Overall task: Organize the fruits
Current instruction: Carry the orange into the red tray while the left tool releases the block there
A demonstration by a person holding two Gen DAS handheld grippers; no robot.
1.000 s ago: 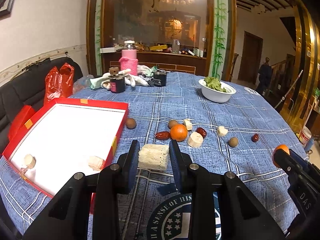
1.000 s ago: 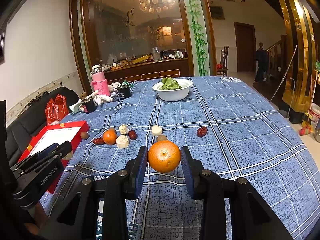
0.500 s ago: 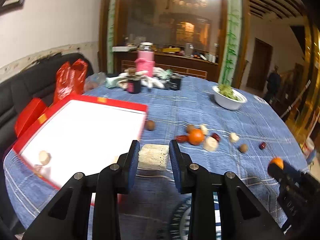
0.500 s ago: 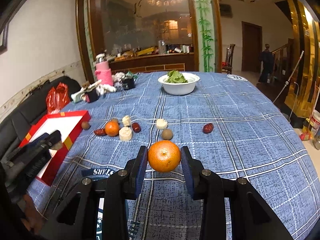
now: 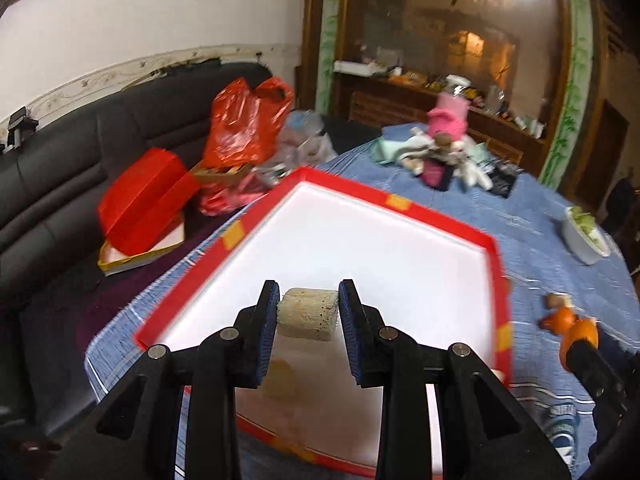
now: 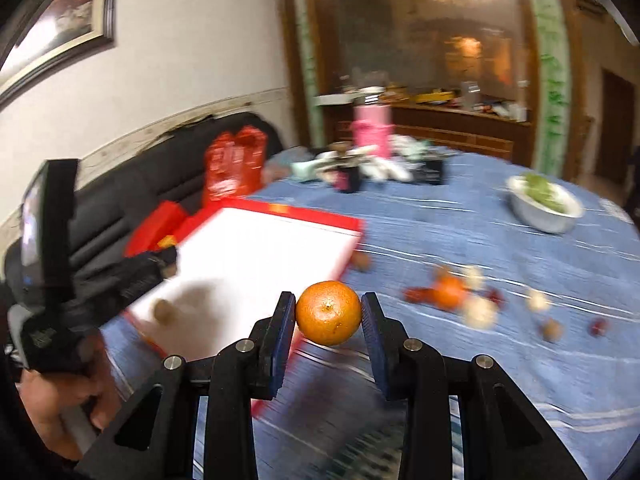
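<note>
My left gripper [image 5: 308,306] is shut on a pale ridged chunk [image 5: 307,313] and hangs over the white floor of the red-rimmed tray [image 5: 452,227]. Another pale piece [image 5: 282,376] lies in the tray below the left finger. My right gripper [image 6: 329,314] is shut on an orange tangerine [image 6: 328,313], above the blue cloth just right of the tray [image 6: 312,216]. A small brown piece [image 6: 162,310] rests inside the tray. In the right wrist view the left gripper [image 6: 156,264] shows over the tray, with a hand [image 6: 68,404] on its handle.
Loose fruit lies blurred on the blue checked tablecloth [image 6: 520,360]: a second tangerine [image 6: 450,292], red dates, pale chunks and brown nuts. A white bowl of greens [image 6: 546,204] stands at the far right. A pink bottle [image 6: 372,130] and clutter sit at the back; a black sofa with red bags at left.
Both grippers swung left with their loads. The left one, with the pale chunk, went from the cloth to over the tray; the right one carried the tangerine up beside the tray's right rim.
</note>
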